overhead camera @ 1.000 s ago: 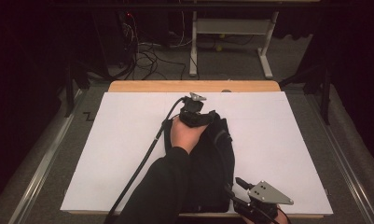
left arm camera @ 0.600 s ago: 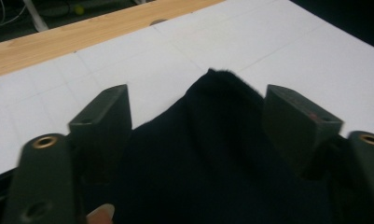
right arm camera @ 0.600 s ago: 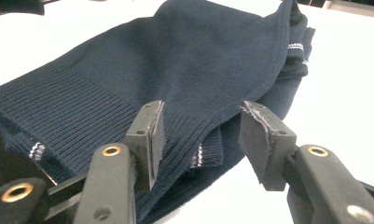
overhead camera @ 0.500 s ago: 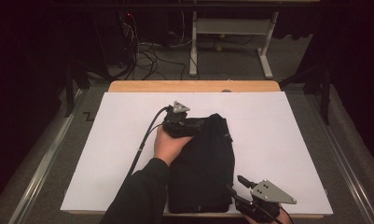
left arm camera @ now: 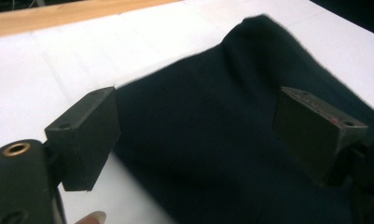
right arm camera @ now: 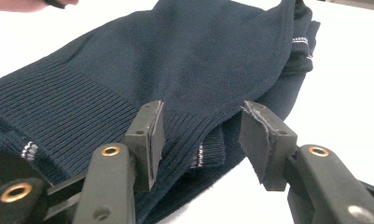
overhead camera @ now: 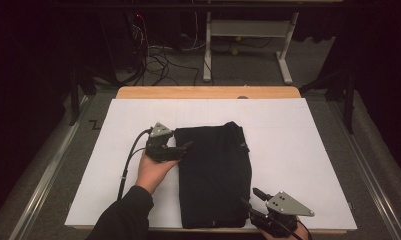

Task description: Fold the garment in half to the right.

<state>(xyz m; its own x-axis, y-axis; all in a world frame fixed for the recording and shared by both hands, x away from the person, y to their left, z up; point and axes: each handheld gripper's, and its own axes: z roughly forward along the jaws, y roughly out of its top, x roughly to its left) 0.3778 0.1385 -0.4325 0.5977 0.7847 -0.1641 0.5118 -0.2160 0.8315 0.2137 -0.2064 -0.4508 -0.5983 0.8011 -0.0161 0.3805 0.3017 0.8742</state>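
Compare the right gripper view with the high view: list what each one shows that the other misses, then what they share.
Right gripper view alone: the sweater's knit texture, its ribbed hem with small white stitch marks, and the right gripper with its jaws apart on either side of the layered hem edge.

High view alone: the whole layout, with the white sheet on the wooden table, the left gripper open at the garment's left edge, cables and a desk frame behind.

Both: the folded dark sweater lying flat on white, and the right gripper at its near end.

Right tool [overhead camera: 255,200] partly cut off by high view's bottom edge; sweater [left arm camera: 231,140] blurred in left gripper view.
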